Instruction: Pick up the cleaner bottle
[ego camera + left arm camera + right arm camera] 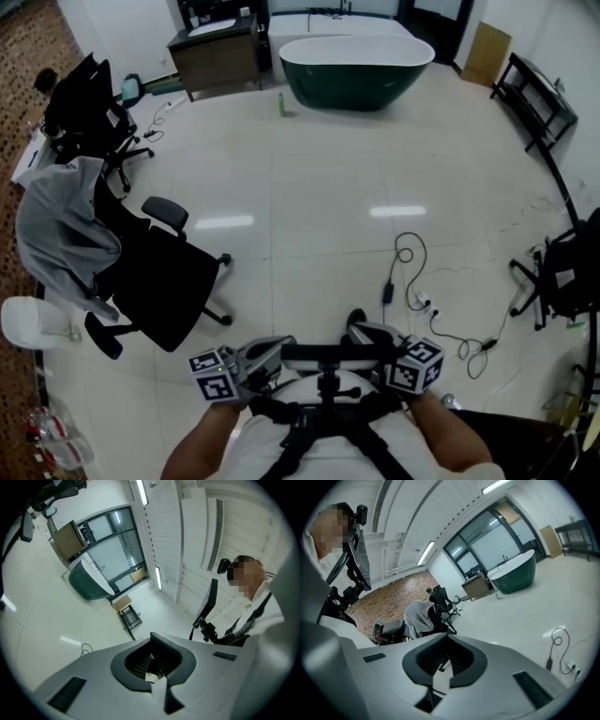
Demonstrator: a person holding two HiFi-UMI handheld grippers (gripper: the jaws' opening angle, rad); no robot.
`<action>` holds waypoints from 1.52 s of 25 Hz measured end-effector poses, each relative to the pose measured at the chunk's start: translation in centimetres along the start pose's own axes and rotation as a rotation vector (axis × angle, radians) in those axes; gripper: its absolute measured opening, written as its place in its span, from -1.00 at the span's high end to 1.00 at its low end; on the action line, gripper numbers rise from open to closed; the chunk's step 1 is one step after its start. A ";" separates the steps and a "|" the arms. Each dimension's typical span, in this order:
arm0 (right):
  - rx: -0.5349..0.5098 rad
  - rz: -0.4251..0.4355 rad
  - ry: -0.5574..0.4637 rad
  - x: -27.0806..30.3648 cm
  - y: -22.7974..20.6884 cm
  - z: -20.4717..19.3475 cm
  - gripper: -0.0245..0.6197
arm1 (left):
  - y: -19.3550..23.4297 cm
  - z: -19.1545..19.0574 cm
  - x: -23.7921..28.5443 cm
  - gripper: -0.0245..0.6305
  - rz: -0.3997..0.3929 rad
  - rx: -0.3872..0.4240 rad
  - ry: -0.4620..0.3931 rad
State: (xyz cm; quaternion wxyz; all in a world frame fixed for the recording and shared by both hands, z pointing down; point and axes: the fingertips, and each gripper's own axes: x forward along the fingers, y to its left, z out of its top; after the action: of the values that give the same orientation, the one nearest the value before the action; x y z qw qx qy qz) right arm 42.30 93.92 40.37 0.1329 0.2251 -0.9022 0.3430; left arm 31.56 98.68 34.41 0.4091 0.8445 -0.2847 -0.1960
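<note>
Cleaner bottle [281, 103]: a small, slim, pale green container standing upright on the glossy cream tiled floor [328, 187] at the far end of the room. It stands just beside the left end of the dark green, white-rimmed bathtub [349, 92], apart from its wall, and to the right of the brown wooden cabinet [217, 61], in the gap between the two. In the right gripper view the same bottle [497, 595] appears as a green sliver just left of the tub's foot. Nothing touches it; cap, label and fill level are too small to make out
</note>
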 end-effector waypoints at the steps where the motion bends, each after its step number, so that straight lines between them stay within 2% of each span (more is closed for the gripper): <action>1: 0.012 0.011 0.010 0.0 0.2 -0.3 0.90 | 0.0 0.0 -0.1 0.93 -0.005 -0.019 -0.010; 5: 0.055 0.039 0.064 0.4 0.8 -1.4 0.90 | 0.5 0.2 -0.7 0.93 0.000 -0.068 -0.042; 8: 0.062 0.046 0.113 0.7 1.1 -2.2 0.90 | 0.3 -0.9 -0.5 0.93 0.012 -0.047 0.015; 12: -0.002 0.015 0.178 1.0 0.8 -2.8 0.90 | 0.0 -1.3 0.5 0.93 0.017 -0.029 0.055; 16: -0.035 -0.026 0.171 0.5 -0.9 -1.5 0.90 | 0.3 -0.8 2.1 0.93 0.033 -0.037 0.047; 20: -0.055 -0.047 0.149 0.1 -3.1 0.5 0.90 | 0.5 -1.1 4.9 0.93 0.075 0.036 0.118; 23: -0.057 -0.048 0.151 -0.2 -4.9 2.2 0.90 | 1.0 -0.4 6.8 0.93 0.133 0.077 0.135; 28: -0.095 -0.036 0.157 -0.7 -7.9 5.6 0.90 | 2.3 1.7 9.6 0.93 0.224 0.064 0.089; 32: -0.118 -0.034 0.150 -0.8 -9.9 7.6 0.90 | 3.0 2.8 11.2 0.93 0.284 0.101 0.052; 38: -0.098 -0.016 0.132 -0.3 -10.4 9.1 0.90 | 3.9 4.0 11.6 0.93 0.327 0.087 0.000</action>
State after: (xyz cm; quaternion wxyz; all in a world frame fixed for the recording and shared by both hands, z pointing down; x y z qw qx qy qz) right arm 46.97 80.94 39.45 0.2057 0.2024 -0.9054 0.3113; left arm 36.86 86.91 34.07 0.3985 0.8038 -0.4265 -0.1145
